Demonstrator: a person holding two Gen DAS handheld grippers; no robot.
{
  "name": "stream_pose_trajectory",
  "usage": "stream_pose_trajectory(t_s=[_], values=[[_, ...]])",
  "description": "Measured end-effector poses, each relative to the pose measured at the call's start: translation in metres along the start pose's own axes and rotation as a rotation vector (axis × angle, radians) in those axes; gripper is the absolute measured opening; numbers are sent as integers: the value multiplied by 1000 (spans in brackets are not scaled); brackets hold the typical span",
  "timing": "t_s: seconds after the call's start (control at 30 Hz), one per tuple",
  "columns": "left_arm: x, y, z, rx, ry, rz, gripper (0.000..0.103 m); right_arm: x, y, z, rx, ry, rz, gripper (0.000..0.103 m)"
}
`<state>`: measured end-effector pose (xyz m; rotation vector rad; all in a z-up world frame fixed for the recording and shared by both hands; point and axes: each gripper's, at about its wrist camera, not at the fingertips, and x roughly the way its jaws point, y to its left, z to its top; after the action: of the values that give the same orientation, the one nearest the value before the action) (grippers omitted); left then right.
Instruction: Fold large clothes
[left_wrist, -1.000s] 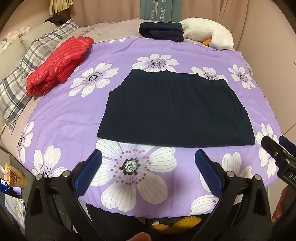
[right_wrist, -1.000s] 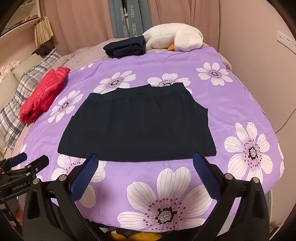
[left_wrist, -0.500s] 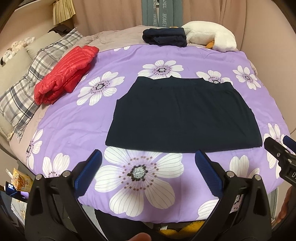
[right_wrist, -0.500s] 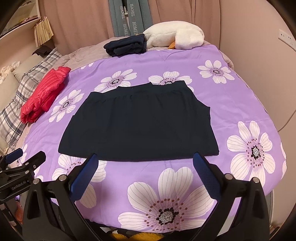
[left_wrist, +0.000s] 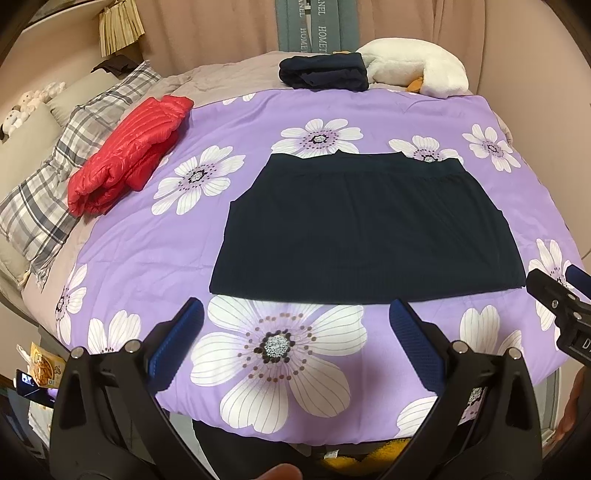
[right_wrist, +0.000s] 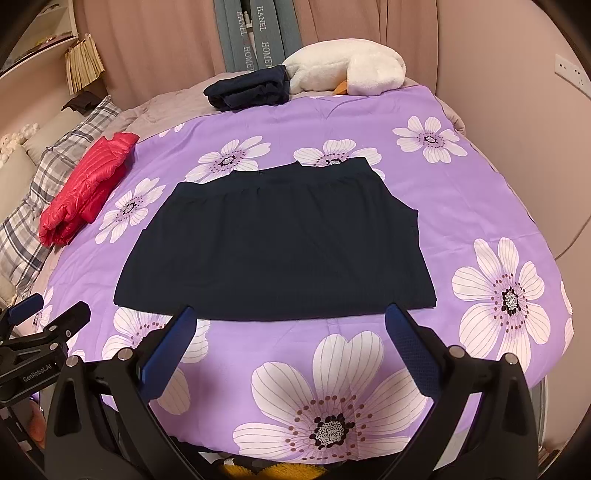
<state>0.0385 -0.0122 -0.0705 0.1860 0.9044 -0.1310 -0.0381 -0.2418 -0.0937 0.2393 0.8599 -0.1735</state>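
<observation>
Dark garment (left_wrist: 365, 229): flat on the bedspread (left_wrist: 155, 258), soft, light, limp. Left gripper (left_wrist: 295, 325) and right gripper (right_wrist: 290, 328) both wide, empty; you'd best pinch the near hem corners.

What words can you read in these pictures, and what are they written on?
"HOMET": grey hanging banner behind the bed, printed vertically, cut off.
"HANEL": same banner, seen from the right wrist.
"GenRobot.AI": left gripper body.
"D": right gripper body, rest cut off.
Snack packet: print too small.
</observation>
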Motion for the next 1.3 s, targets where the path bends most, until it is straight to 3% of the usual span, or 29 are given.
stream_pose_trajectory(t_s=[1.3], values=[[1, -8, 1, 15, 0, -13, 101, 2, 1, -3, 12, 3, -6, 102]])
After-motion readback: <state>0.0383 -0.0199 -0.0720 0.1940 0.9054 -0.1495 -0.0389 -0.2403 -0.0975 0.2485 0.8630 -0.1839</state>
